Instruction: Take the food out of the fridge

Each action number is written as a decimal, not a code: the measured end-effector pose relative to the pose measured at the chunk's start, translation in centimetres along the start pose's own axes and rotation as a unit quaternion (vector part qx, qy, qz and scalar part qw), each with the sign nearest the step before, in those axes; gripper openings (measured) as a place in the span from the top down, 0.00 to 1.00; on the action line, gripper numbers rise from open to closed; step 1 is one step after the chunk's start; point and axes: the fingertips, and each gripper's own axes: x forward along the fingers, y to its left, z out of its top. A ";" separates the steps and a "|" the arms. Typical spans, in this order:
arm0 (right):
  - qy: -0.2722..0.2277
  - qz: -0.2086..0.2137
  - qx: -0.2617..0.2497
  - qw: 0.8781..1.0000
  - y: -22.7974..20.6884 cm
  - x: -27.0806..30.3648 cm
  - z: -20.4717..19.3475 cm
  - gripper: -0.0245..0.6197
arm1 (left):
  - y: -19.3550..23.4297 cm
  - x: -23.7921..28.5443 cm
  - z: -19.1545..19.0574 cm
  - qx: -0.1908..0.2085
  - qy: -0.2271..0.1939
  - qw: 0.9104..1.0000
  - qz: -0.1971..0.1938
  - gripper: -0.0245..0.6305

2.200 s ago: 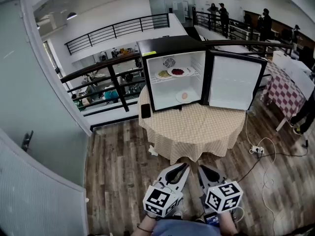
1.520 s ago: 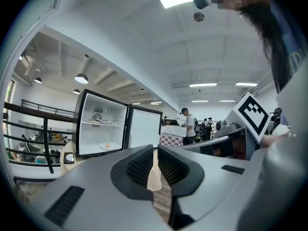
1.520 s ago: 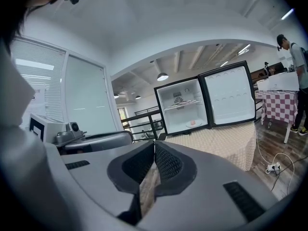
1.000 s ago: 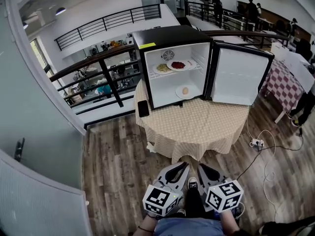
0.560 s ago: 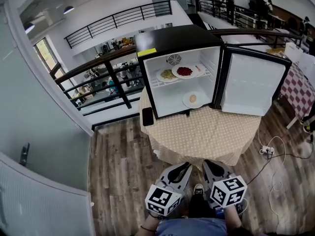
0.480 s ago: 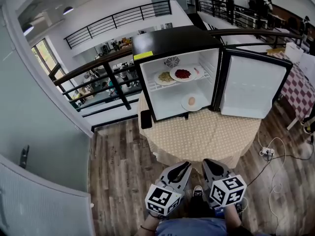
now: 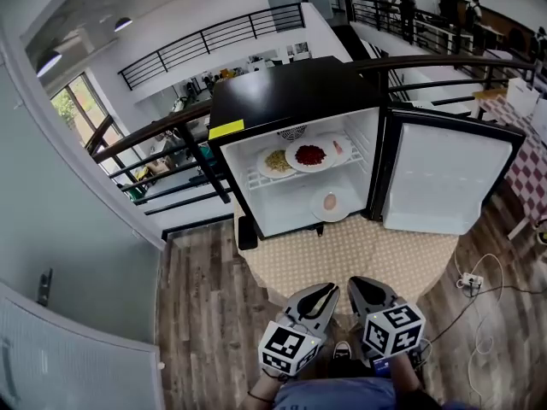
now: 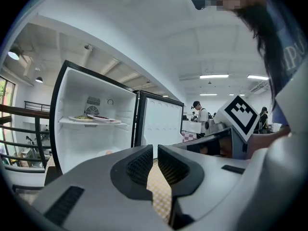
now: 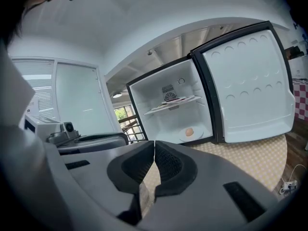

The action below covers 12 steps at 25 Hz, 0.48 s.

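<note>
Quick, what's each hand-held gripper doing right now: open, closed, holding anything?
Left hand-held gripper: closed, holding nothing.
Right hand-held gripper: closed, holding nothing.

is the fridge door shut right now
No, the fridge door is swung wide open to the right in the head view, and the plates of food inside are in plain sight.

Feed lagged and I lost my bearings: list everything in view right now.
fridge: one, black, door open, on table
table: one, beige checked, under fridge
shelf plates: two, maybe three, white with food, upper shelf
bottom plate: one, white, pale round food, fridge floor
phone: one, black, table, left of fridge
power strip: one, white, floor at right
people: several, dark, far walkway
left claw: one, grey, shut, empty
right claw: one, grey, shut, empty
</note>
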 end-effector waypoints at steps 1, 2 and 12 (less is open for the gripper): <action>0.001 0.003 -0.001 1.000 -0.4 0.5 0.3 0.93 | 0.4 0.5 0.0 0.000 0.001 1.000 0.005 0.92; 0.002 0.007 -0.002 1.000 -0.8 0.9 0.5 0.93 | 0.8 0.9 0.0 -0.001 0.002 1.000 0.010 0.92; 0.020 0.044 0.000 0.999 -1.6 4.2 1.3 0.93 | 4.0 1.9 -0.3 -0.012 0.007 0.998 0.054 0.92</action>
